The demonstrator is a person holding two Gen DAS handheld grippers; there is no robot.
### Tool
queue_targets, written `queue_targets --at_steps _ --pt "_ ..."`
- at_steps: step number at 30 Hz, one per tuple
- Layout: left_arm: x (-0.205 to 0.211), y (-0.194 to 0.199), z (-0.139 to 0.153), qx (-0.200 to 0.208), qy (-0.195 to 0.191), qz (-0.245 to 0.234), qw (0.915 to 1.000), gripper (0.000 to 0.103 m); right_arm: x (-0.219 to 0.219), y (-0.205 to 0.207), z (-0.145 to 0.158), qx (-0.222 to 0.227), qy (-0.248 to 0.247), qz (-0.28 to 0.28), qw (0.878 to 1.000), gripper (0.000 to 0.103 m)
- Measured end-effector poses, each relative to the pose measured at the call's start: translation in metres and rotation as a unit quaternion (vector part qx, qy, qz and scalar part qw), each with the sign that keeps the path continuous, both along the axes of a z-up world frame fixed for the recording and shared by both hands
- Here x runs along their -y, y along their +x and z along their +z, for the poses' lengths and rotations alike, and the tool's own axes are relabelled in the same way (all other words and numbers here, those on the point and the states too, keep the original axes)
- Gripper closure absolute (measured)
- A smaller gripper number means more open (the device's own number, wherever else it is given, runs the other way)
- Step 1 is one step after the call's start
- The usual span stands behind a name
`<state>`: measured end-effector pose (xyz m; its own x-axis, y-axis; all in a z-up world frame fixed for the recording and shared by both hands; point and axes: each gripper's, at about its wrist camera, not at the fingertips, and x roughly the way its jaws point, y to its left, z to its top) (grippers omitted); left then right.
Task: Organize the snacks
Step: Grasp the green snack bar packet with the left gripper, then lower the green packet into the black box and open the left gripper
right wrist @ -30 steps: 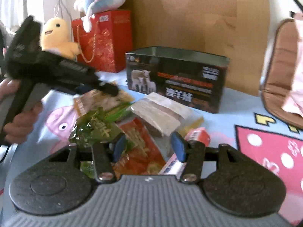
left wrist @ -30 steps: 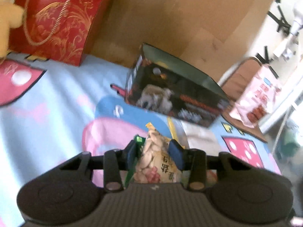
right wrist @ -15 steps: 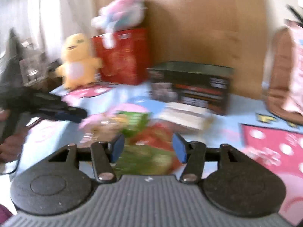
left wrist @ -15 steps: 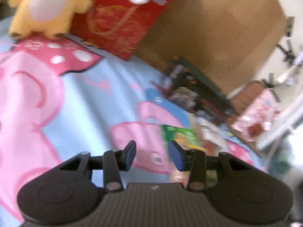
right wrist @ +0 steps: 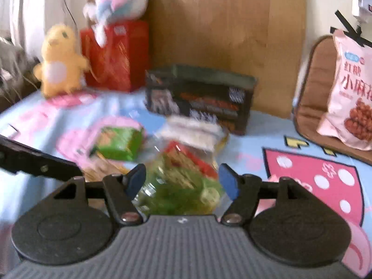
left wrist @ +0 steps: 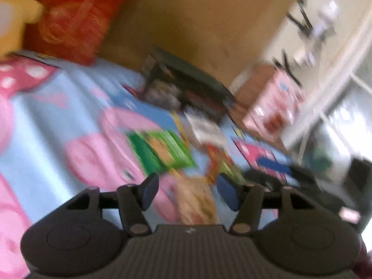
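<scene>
Released since a second ago: beige packet [left wrist: 197,200], then pinched in the left gripper [left wrist: 188,191], now lying on the bench [right wrist: 255,139] below jaws that are opening, about half spread, with pads clear of it.

Covers the whole bench with a blue and pink cartoon cloth. Stands at the back of it as the one landmark: dark tin box [right wrist: 200,97], open at the top, seemingly the home for the snacks. Leans on a chair well right of the tin: large pink bag [right wrist: 348,93]. Lies in front of the tin and to its left: flat green packet [right wrist: 118,143]. Rests just in front of the tin: white packet [right wrist: 193,130], with a red packet [right wrist: 186,155] nearer still. Sits nearest, further out from the tin: clear packet of green sweets [right wrist: 179,186], glossy, crinkled and soft, seen between the right gripper [right wrist: 182,181] jaws, which are opening wide and appear not to press it, though blurred.

Probably between picks. To do it well: settle both hands first, since blurred here. Take one packet at a time by an edge seam, not the slippery middle. Close fully before lifting. Carry over the tin's rim and drop inside, flat ones first. Keep the two grippers from crossing above the pile.
</scene>
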<state>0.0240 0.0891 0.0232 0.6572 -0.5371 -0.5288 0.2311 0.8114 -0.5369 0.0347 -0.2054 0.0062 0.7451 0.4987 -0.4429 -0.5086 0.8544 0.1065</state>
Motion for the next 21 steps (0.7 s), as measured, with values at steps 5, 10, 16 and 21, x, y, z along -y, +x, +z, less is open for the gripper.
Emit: queue_targets --at_steps 5,10,16,21 --pt "-0.034 0.023 -0.009 -0.037 -0.045 0.052 0.9969 0.046 -0.027 0.012 0.008 -0.029 0.036 0.065 0.997 0.032" --pt "-0.028 0.040 -0.019 -0.044 -0.066 0.033 0.9963 0.046 -0.071 0.028 -0.002 -0.056 -0.008 0.113 0.992 0.032" --pt "-0.010 0.059 -0.034 -0.042 -0.052 0.019 0.9976 0.054 -0.100 0.051 -0.018 -0.087 -0.026 0.127 0.988 0.031" --pt "-0.034 0.057 -0.041 -0.040 -0.090 0.048 0.9940 0.054 -0.110 0.029 -0.013 -0.045 -0.030 0.154 0.987 0.031"
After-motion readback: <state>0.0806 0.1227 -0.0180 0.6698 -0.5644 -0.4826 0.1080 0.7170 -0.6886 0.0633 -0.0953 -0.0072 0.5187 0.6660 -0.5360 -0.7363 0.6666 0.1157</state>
